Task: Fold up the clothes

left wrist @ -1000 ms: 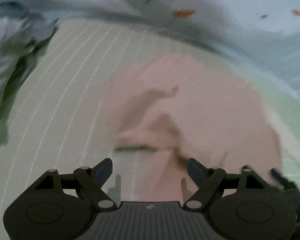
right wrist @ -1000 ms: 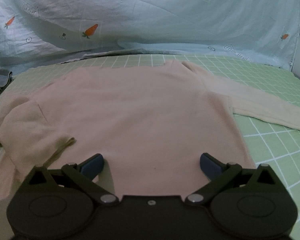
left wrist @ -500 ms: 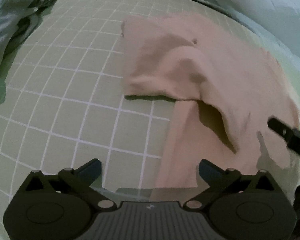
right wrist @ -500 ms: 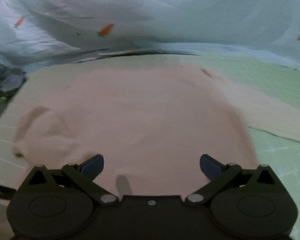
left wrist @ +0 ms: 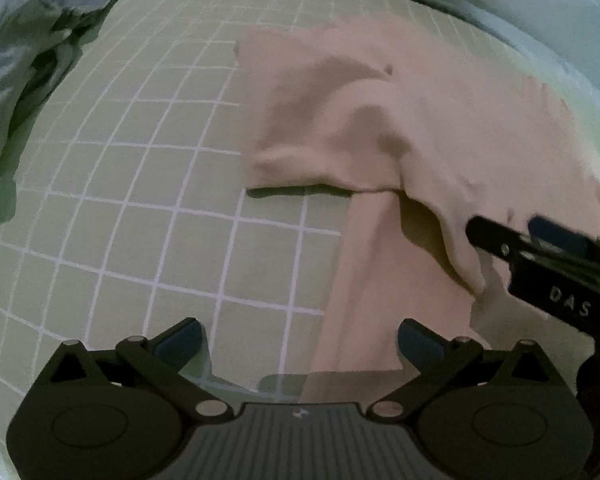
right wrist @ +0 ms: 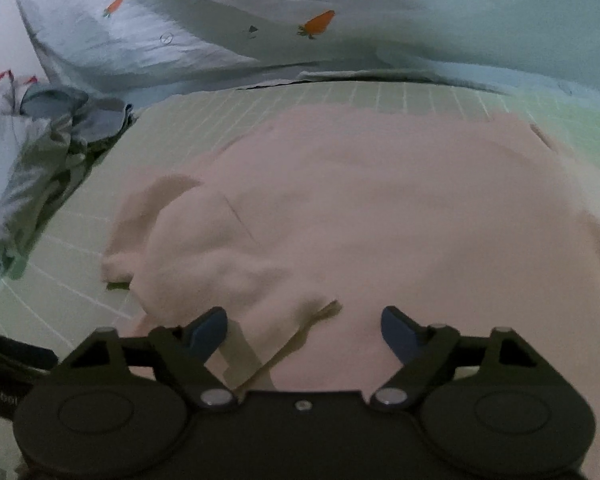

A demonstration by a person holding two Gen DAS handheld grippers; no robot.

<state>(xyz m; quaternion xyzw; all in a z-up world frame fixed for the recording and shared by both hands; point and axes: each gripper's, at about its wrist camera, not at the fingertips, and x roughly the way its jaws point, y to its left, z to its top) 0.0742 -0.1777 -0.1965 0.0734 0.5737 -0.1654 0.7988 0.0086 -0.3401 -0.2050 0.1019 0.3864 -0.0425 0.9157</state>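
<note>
Pink sweater [right wrist: 380, 216] lies spread across a green sheet with a white grid [left wrist: 148, 184], its body mostly flat in the right wrist view while one sleeve [left wrist: 364, 288] runs down toward the left gripper and a bunched fold [left wrist: 332, 136] humps up over its upper end. Readable writing is scarce: the letters "DAS" show in pale print on the dark body of the right gripper [left wrist: 548, 248] where it enters the left wrist view from the right edge, and a few cut-off letters at the left edge of the right wrist view are too clipped to read. Behind the sweater hangs a pale blue cloth printed with orange carrots [right wrist: 318, 23], and a crumpled grey garment [right wrist: 60, 136] sits at the far left of the sheet, well apart from the sweater. Left gripper [left wrist: 298, 344] has its blue-tipped fingers spread wide, holding nothing, the sleeve's end lying between them. Right gripper [right wrist: 304, 328] also stands wide and empty, low over the sweater near a shadowed crease [right wrist: 296, 340]. Motion blur softens the sweater's right side, and its far sleeve is cut off.
</note>
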